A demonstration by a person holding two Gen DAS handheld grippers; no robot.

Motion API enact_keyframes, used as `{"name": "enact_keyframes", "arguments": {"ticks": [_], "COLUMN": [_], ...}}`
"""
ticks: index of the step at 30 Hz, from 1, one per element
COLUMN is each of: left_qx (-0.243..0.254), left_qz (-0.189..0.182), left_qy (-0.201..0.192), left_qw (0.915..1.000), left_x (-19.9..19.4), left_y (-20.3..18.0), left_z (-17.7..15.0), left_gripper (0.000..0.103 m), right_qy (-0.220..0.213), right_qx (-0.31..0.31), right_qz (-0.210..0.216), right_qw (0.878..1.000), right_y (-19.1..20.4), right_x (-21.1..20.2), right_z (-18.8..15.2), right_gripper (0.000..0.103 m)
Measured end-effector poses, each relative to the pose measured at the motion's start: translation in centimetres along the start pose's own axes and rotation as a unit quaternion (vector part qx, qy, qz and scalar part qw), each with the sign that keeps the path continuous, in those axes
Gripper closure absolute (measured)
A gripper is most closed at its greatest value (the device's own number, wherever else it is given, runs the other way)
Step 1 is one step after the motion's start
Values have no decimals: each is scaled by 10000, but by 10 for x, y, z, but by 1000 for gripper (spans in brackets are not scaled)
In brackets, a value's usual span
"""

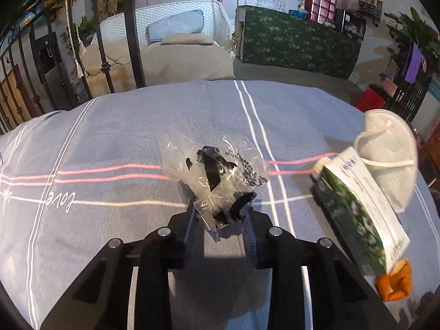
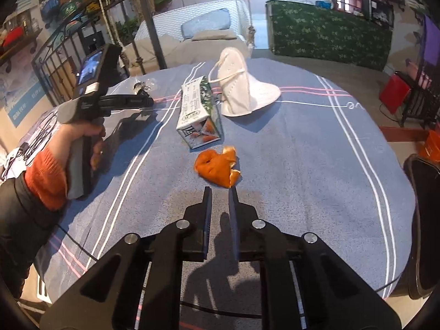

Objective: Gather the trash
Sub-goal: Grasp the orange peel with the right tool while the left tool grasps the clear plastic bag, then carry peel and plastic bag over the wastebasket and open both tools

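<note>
Your left tool was clamped on the crumpled clear plastic wrapper; your right tool, nearly together and empty, needed reopening for the orange peel.

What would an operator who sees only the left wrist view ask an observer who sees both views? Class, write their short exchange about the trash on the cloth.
Operator: My view cuts off the orange peel at the edge. Where is the right gripper?
Observer: It is just short of the peel and points at it. Its fingers are a narrow gap apart with nothing between them.
Operator: Is anything off to the right of the peel?
Observer: Yes, a dark curved object stands past the right edge of the striped cloth. I cannot tell whether it is a bin.
</note>
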State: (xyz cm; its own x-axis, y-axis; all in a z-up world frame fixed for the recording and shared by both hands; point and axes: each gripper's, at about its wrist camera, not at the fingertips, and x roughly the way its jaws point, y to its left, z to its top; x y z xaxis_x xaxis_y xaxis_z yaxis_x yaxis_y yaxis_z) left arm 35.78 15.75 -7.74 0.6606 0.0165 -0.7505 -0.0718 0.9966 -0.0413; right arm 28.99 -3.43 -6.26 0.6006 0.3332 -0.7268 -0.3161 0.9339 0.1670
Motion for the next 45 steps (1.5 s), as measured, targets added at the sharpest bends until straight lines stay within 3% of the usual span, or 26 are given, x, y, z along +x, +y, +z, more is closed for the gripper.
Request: {"name": "enact_keyframes", "arguments": {"ticks": [2, 3, 4, 13, 17, 24, 34, 45], "left_qx": [-43, -2, 39, 211, 129, 88, -2, 552], "left_qz": [-41, -44, -53, -357, -440, -338, -683, -1284], "left_qy": [-63, -107, -140, -372, -329, -501, -687, -660], "left_qw": [10000, 9999, 9999, 9984, 9984, 9981, 9953, 9880], "left_x": [-11, -18, -24, -77, -86, -109, -133, -138], "left_y": [1, 0, -1, -14, -13, -22, -46, -120], "left_z": [-5, -9, -12, -51, -64, -86, -99, -110], "left_gripper": [72, 72, 72, 72, 72, 72, 72, 72], "right_qy": [-37, -42, -46, 805, 1000, 601, -103, -248], "right_qx": [-48, -103, -162, -461, -484, -461, -110, 358], "right_qz": [-82, -137, -171, -291, -359, -327, -311, -816], "right_qw": [9999, 9998, 9997, 9953, 9932, 9966, 9994, 9957], "right_y": [-1, -1, 0, 7, 7, 13, 6, -59], "right_x": [2, 5, 7, 68, 85, 51, -15, -56], "right_z": [2, 5, 8, 35, 39, 25, -14, -42], "right_gripper": [71, 41, 26, 33, 58, 64, 64, 64]}}
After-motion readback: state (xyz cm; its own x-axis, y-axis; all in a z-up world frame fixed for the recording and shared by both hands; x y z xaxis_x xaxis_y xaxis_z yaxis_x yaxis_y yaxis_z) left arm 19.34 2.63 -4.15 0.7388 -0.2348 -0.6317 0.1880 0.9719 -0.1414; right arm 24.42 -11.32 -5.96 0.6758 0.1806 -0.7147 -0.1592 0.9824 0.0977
